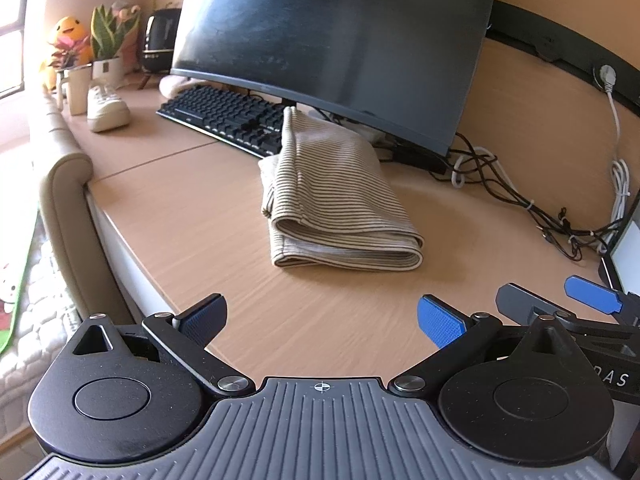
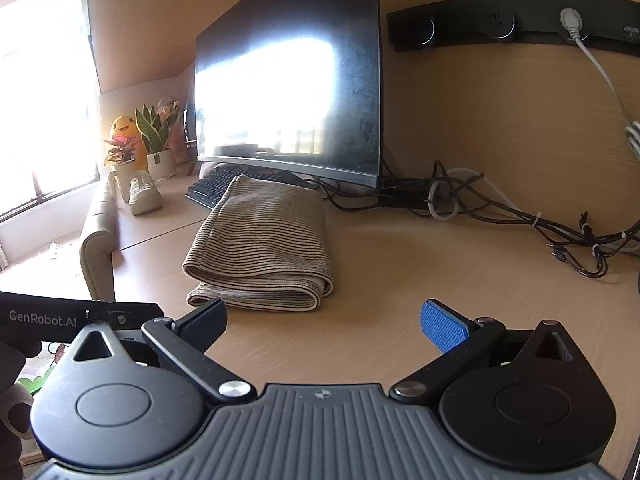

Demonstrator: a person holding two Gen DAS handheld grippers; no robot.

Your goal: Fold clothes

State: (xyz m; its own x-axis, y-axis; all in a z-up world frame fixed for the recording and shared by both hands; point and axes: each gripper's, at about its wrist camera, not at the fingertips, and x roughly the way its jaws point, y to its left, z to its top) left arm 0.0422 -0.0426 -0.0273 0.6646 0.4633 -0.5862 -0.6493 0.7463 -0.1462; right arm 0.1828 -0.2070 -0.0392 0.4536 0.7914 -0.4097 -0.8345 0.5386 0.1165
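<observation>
A beige garment with thin dark stripes (image 1: 332, 196) lies folded into a thick rectangle on the wooden desk (image 1: 192, 208), its far end resting against the keyboard. It also shows in the right wrist view (image 2: 264, 240). My left gripper (image 1: 322, 324) is open and empty, a short way in front of the garment's near folded edge. My right gripper (image 2: 324, 326) is open and empty, just in front of and to the right of the garment's near edge. The right gripper's blue-padded fingers (image 1: 592, 298) also show at the left wrist view's right edge.
A curved monitor (image 1: 336, 40) and black keyboard (image 1: 224, 118) stand behind the garment. Tangled cables (image 1: 520, 196) run along the wall at right. A white shoe (image 1: 106, 108), mug, potted plants and a yellow plush sit at far left. A padded chair edge (image 1: 68, 200) borders the desk's left side.
</observation>
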